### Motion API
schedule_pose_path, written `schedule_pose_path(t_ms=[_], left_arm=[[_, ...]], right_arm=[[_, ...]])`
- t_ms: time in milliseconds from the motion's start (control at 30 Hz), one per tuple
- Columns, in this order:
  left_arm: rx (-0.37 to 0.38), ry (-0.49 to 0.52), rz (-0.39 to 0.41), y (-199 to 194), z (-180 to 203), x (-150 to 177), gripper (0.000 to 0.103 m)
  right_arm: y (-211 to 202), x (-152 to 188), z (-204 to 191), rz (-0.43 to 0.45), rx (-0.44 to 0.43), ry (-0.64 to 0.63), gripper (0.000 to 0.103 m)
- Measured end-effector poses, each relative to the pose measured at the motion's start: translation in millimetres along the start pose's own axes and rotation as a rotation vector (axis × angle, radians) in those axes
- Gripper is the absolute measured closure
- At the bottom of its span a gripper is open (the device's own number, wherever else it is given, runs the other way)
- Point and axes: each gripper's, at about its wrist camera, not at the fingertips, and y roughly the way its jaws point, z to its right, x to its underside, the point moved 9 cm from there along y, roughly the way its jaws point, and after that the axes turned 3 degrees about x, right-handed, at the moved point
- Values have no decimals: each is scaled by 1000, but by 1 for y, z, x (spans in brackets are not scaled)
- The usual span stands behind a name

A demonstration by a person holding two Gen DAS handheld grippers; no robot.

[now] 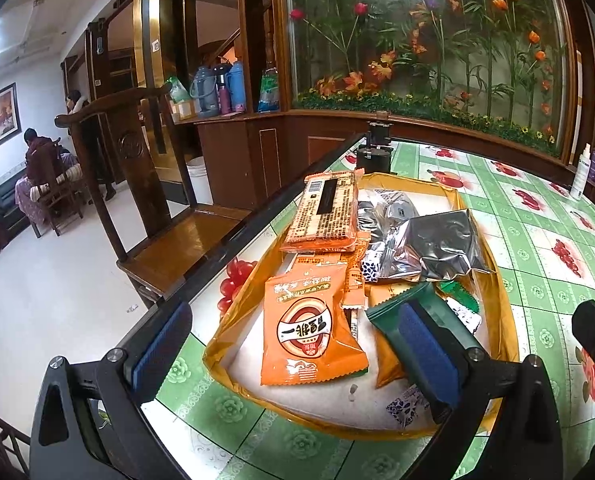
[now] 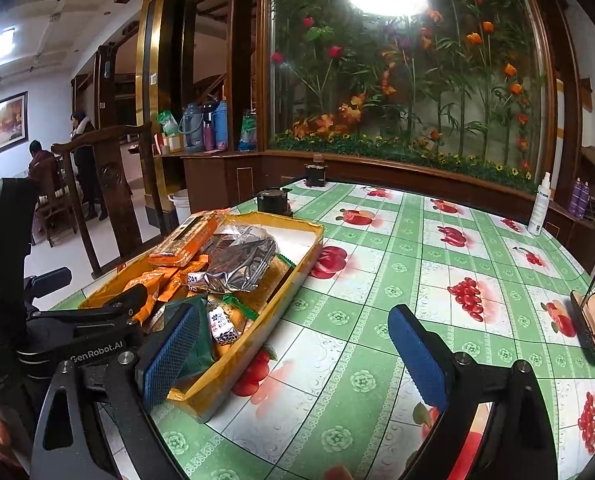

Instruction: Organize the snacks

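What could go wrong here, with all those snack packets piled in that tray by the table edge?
1. The tray sits close to the table's dark edge; a nudge from the open left hand-held gripper might push it toward the drop beside the chair.
2. The packets overlap loosely; pulling the big orange packet could drag neighbours out.
3. The right hand-held gripper, also open, hovers by the tray's near corner and might clip it.

"GenRobot.AI" printed in pale letters on black body of left claw [image 2: 97,346], seen from right wrist view. Large Chinese characters inside round emblem on orange snack packet [image 1: 309,330], upside down to camera, not reliably readable. Barcode and dense fine print on orange cracker pack [image 1: 327,210], illegible.
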Motion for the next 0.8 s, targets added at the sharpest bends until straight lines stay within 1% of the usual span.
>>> schedule_pose_path(t_ms=[233,800], left_arm=[[6,3,3,1,0,1,0],[5,-1,4,-2,-2,3,0]], right_arm=[[-5,-2,2,14,8,10,6],[-6,-2,1,12,7,6,6]])
